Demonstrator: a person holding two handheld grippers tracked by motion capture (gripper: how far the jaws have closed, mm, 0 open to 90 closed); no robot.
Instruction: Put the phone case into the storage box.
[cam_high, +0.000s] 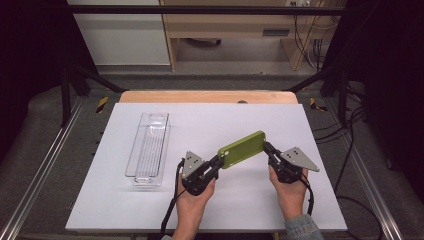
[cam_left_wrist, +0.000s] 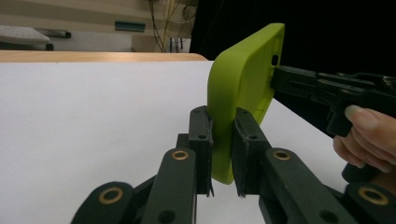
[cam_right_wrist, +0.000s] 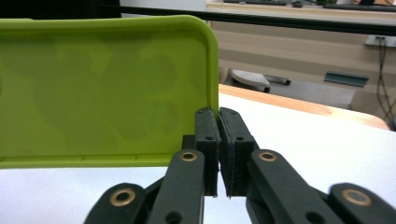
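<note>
Both tools are clamped on the same green phone case (cam_high: 242, 149), one at each end. Left tool (cam_high: 218, 162) grips the case's lower end; in the left gripper view its two black jaws (cam_left_wrist: 222, 140) press on either side of the case's edge, with the green rim (cam_left_wrist: 243, 88) rising between them. Right tool (cam_high: 268, 148) pinches the upper end; in the right gripper view its jaws stand nearly together on the thin rim at the case's corner (cam_right_wrist: 214, 84), and the case's flat face spreads away to that view's left. Held this way, the case hangs above the white worktop (cam_high: 125, 200), slanting up from the left tool to the right one, touching nothing but the two tools. A hand (cam_high: 192, 197) holds the left tool from below and another hand (cam_high: 290, 192) holds the right one. Off to the left, well apart from the case, a clear plastic tray (cam_high: 148, 150) lies lengthwise on the worktop.
</note>
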